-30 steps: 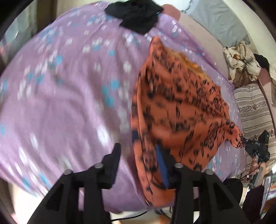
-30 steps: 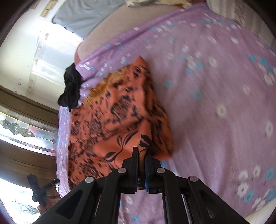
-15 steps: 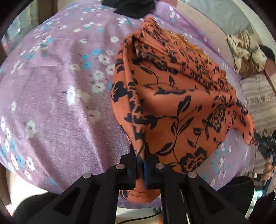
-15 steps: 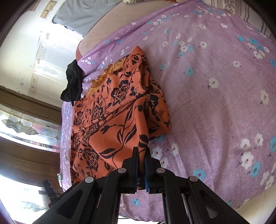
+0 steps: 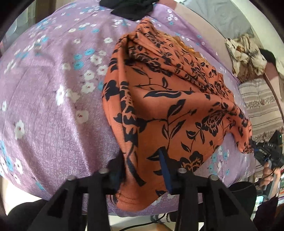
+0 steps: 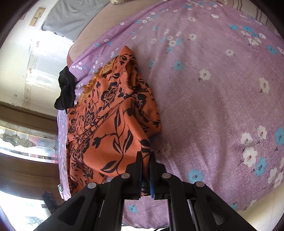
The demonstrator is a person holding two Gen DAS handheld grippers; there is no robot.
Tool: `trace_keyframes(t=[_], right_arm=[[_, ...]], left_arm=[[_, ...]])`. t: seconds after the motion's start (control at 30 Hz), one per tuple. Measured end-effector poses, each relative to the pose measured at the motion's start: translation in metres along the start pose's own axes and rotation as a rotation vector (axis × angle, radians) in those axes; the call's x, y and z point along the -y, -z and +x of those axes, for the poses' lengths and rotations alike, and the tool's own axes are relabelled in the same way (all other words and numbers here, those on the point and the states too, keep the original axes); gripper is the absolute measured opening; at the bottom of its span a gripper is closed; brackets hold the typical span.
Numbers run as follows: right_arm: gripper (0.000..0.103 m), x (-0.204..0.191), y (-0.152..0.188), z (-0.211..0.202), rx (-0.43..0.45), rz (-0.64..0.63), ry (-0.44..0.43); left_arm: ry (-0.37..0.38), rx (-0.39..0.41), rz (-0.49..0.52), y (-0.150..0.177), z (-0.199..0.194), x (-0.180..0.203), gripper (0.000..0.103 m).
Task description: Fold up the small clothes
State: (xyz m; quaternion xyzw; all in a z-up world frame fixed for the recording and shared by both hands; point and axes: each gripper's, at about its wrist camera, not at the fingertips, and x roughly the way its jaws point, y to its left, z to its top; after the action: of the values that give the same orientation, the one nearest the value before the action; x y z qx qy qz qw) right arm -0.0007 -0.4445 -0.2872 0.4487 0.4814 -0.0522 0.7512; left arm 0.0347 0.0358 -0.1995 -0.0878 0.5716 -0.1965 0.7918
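Bedspread [image 5: 53,110], purple w/ white and blue flowers, takes up most of both views and is the work surface. Orange floral garment [image 5: 168,110] lies on it, bunched and partly doubled over, near hem hanging at the bed's front edge.

Left gripper [image 5: 142,168]: jaws are opening, standing fairly narrow, w/ a fold of the hem between them; pads don't look to press on it now. Right gripper [image 6: 145,165] is clamped tight on the garment's other near corner; cloth pinched between the pads.

Step in hand, by my read: setting the near edge down after a fold. To do it well, let the left side drop flat before pulling out, and back out along the fingers so the pad doesn't snag and drag the layer. Right should hold till left is clear, then lay its corner level w/ the left one so the fold line runs straight. Thin slippery-looking fabric prob. slides, so go slow.

Around: striped cushion [image 5: 261,106] at the right, cream patterned cloth [image 5: 245,53] heaped beyond it, black garment [image 5: 131,8] at the far edge just past the orange one's top. None touch the working end; the black piece could get caught if the orange gets pushed away.
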Motion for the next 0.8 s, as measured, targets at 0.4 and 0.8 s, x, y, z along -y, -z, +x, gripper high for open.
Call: trace_keyframes(t=[0.4, 0.8], right_arm=[[0.007, -0.035, 0.004, 0.01, -0.065, -0.098, -0.161], [0.006, -0.084, -0.14, -0.004, 0.19, -0.018, -0.227]], left_arm=[[0.206, 0.026, 0.003, -0.05, -0.039, -0.002, 0.006], [0.296, 0.092, -0.059, -0.281, -0.031, -0.001, 0.006]])
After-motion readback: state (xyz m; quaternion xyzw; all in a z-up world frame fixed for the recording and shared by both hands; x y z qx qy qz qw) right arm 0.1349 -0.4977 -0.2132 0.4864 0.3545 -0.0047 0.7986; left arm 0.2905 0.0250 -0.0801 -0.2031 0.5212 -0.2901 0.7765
